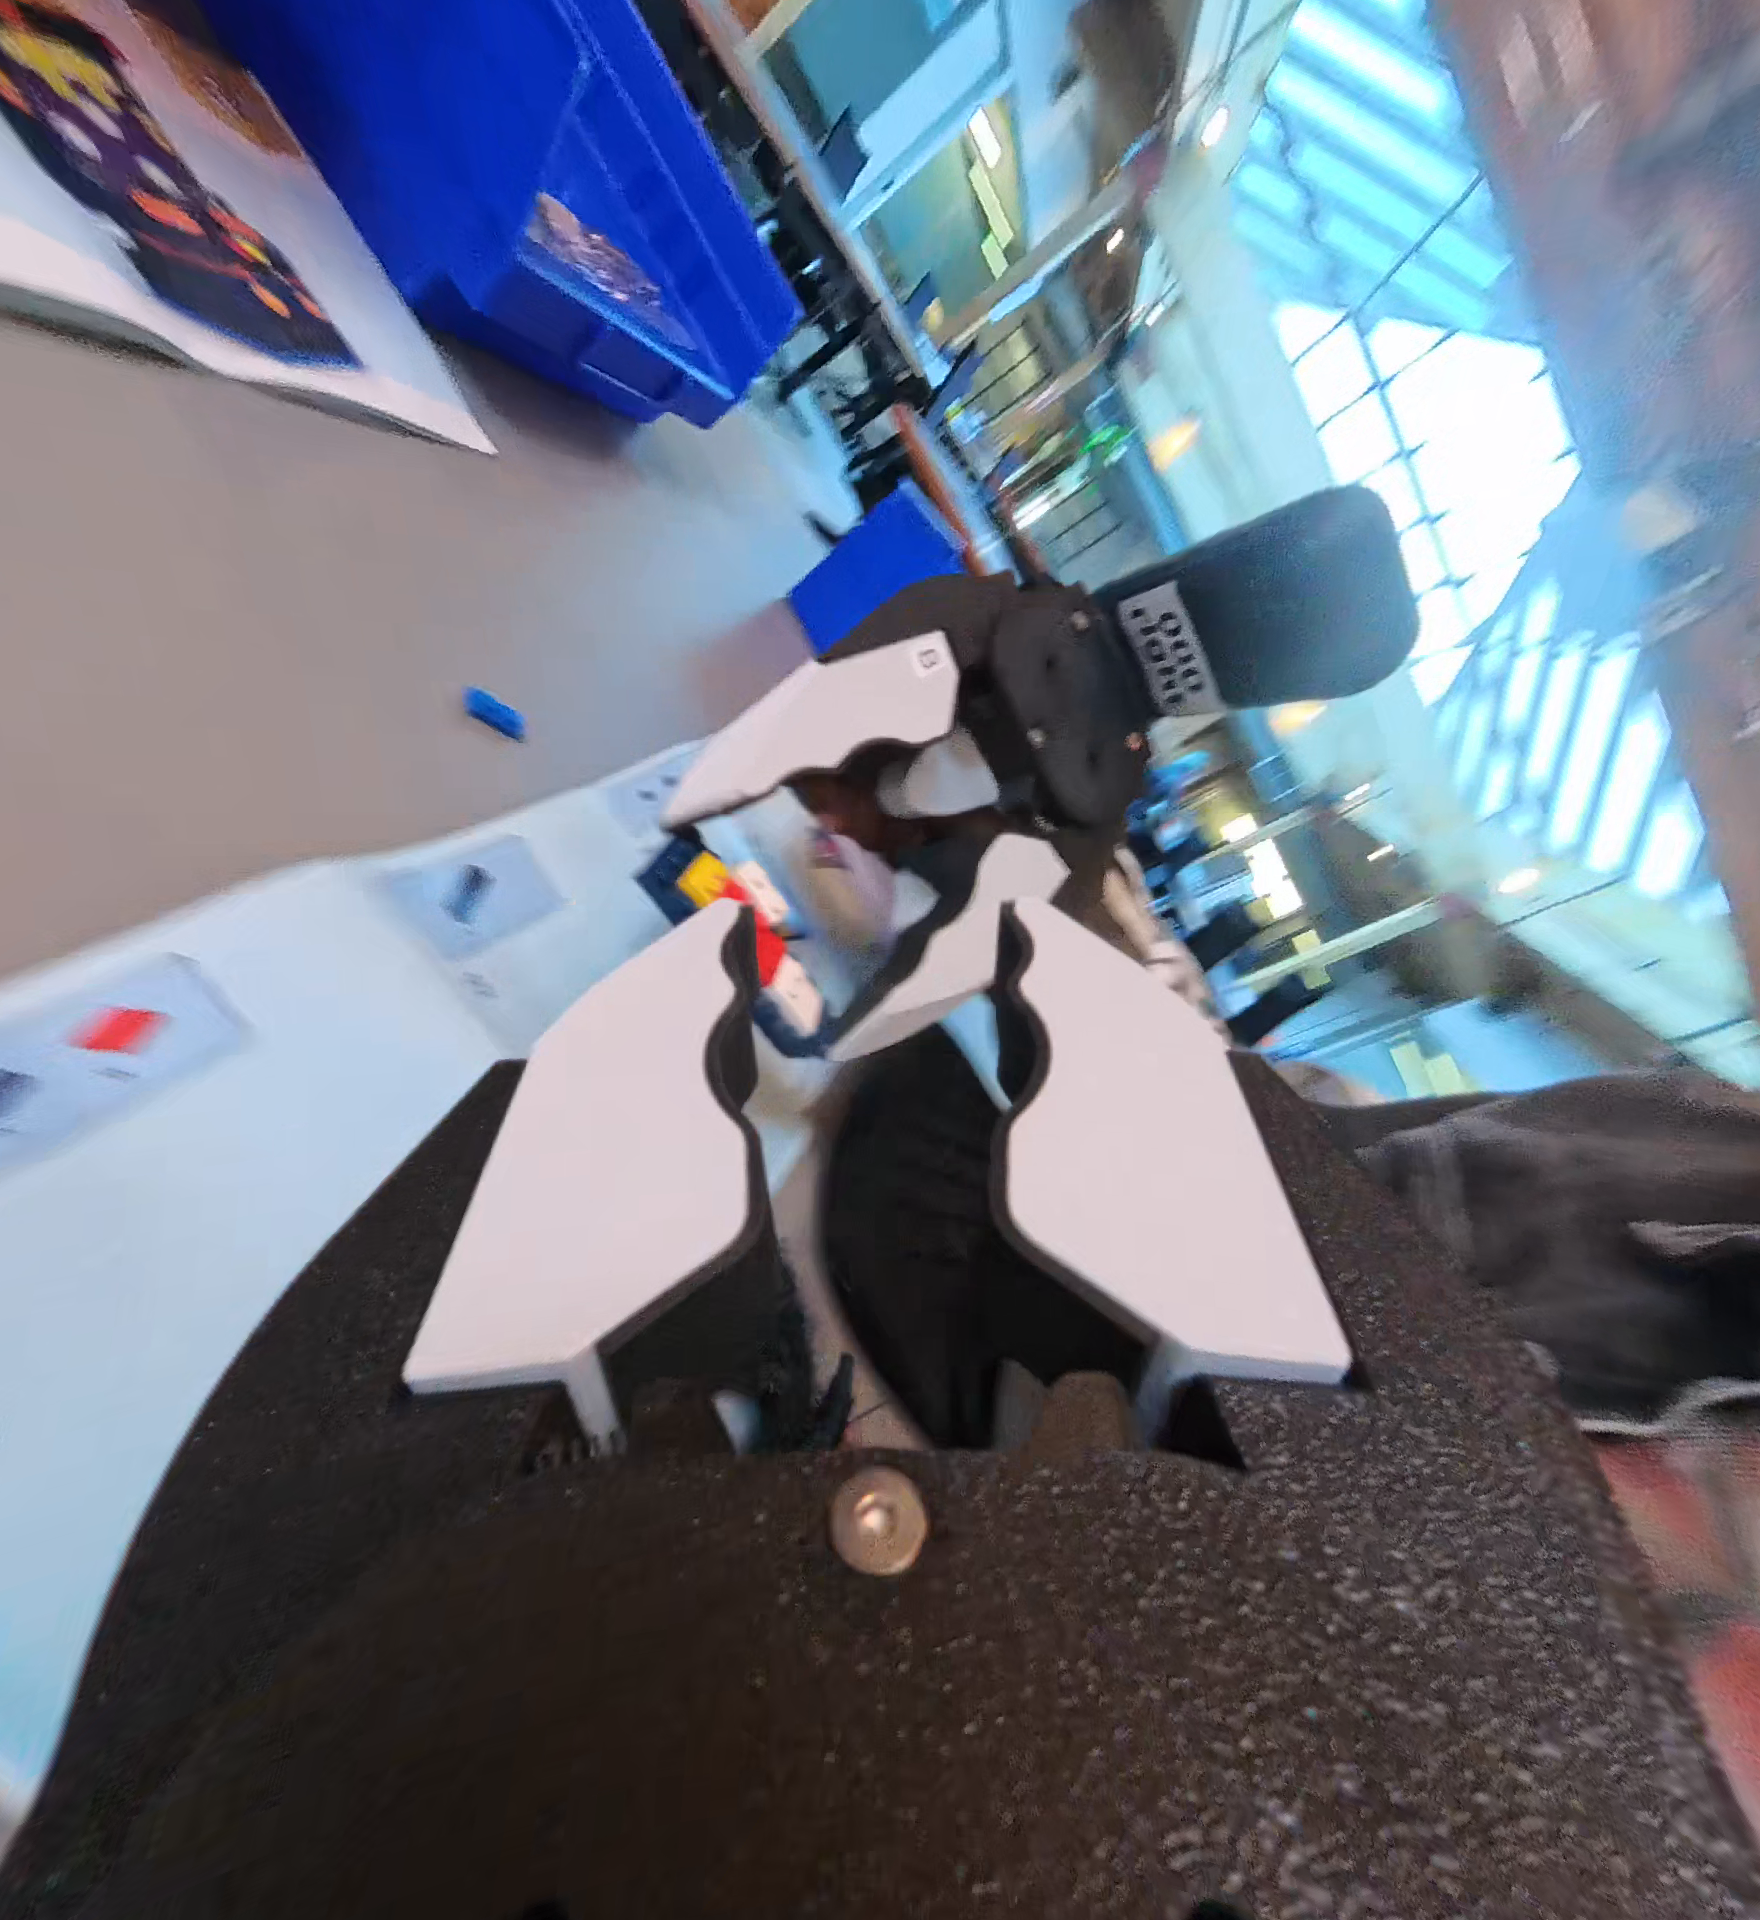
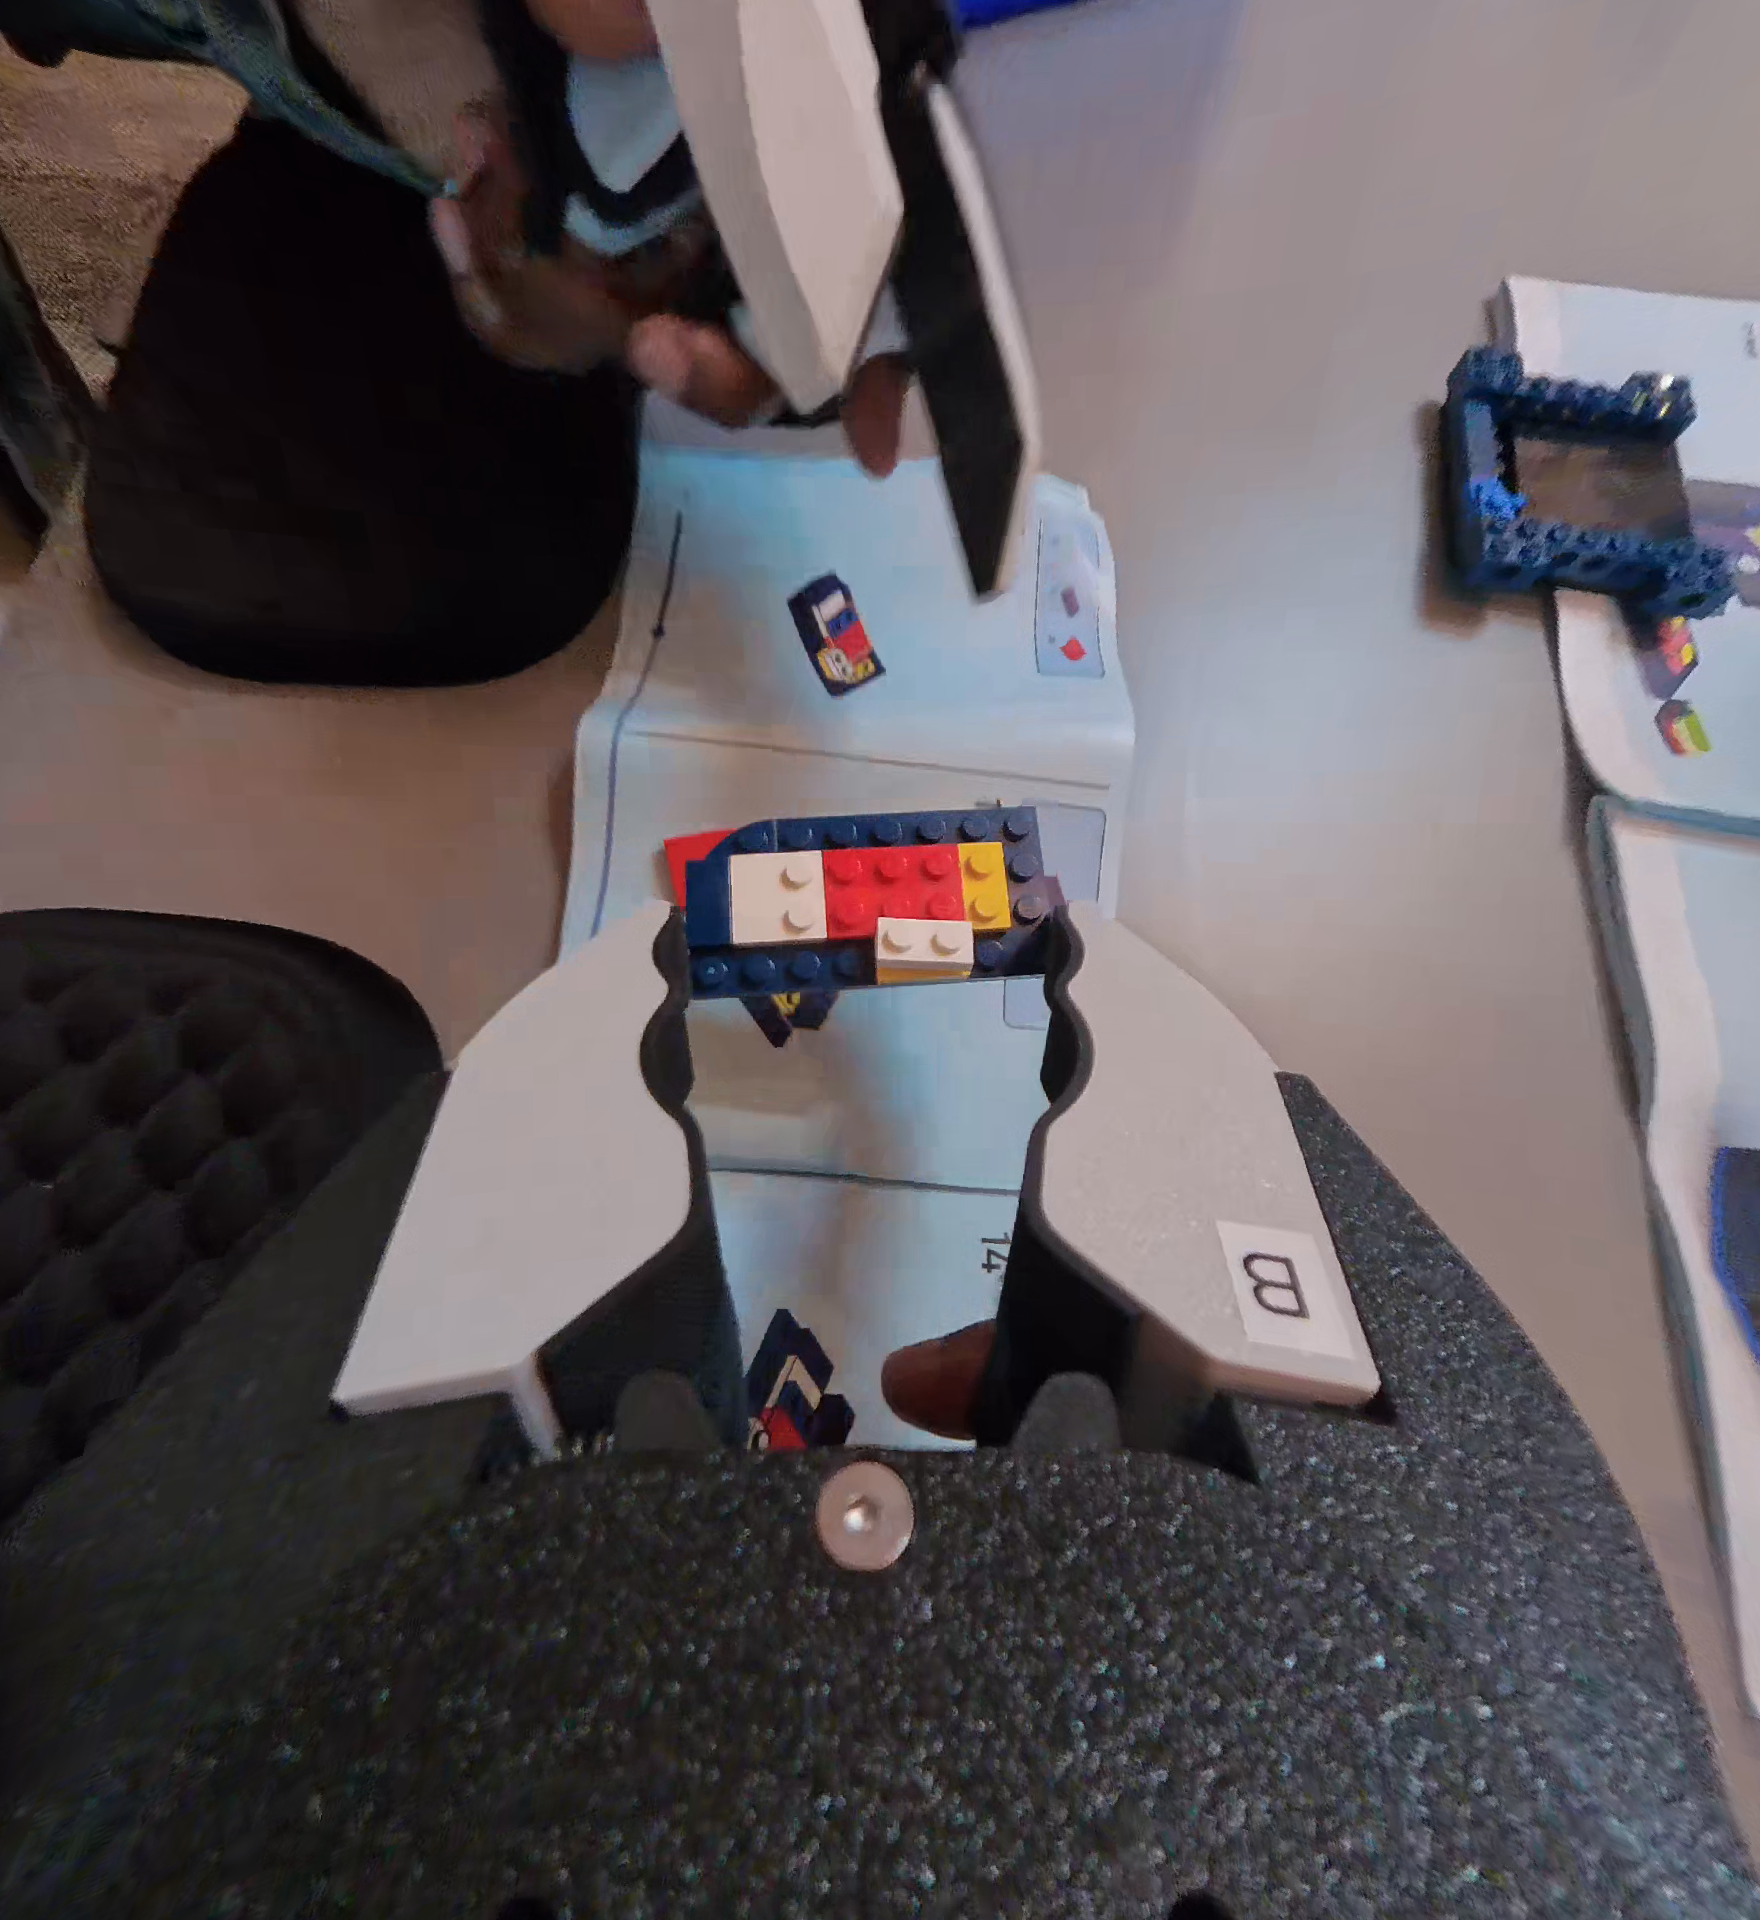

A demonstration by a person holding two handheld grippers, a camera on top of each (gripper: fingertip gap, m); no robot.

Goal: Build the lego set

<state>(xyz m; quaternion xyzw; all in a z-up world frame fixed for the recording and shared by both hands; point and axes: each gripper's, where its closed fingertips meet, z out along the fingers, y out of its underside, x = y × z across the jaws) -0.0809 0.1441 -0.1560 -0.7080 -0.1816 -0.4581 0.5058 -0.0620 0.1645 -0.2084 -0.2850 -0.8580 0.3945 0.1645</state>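
Left wrist view: bright daylight from large windows [image 1: 1427,436], blown out; heavy motion blur throughout, background smeared. Right wrist view: softer, even light, faint shadows on table [image 2: 1271,727]; centre sharp, upper left blurred. Wide-angle bending at edges.

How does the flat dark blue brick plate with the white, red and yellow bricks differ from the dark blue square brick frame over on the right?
The flat dark blue brick plate is solid and topped with white, red and yellow bricks; the dark blue square brick frame is open in the middle and almost all blue. The plate sits between the right hand-held gripper's fingertips; the frame lies apart, untouched. Both are studded and over printed booklets.
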